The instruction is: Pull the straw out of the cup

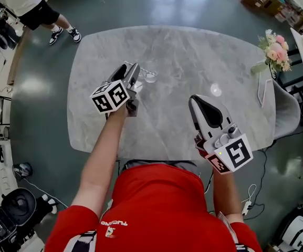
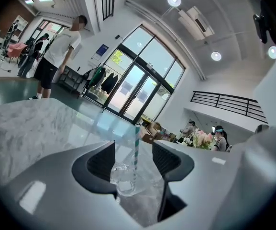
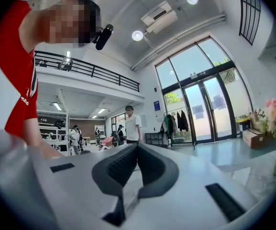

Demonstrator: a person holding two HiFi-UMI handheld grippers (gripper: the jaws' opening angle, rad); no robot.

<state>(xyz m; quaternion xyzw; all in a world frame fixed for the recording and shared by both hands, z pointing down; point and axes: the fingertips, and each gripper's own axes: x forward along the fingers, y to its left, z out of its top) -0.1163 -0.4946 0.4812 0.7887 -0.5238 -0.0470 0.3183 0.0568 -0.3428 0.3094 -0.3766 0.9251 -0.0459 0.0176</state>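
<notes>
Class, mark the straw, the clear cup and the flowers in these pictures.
straw [image 2: 136, 150], left gripper view, midway along its striped stem.
clear cup [image 2: 122, 180], left gripper view, on its thick base.
flowers [image 1: 276, 49], head view, on the pink blooms.

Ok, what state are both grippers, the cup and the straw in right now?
left gripper: open, one jaw on each side of the cup, pads not pressing it.
right gripper: shut, nothing between its jaws.
cup: clear, upright on the table, not gripped.
straw: standing upright in the cup, not yet pulled out.
</notes>
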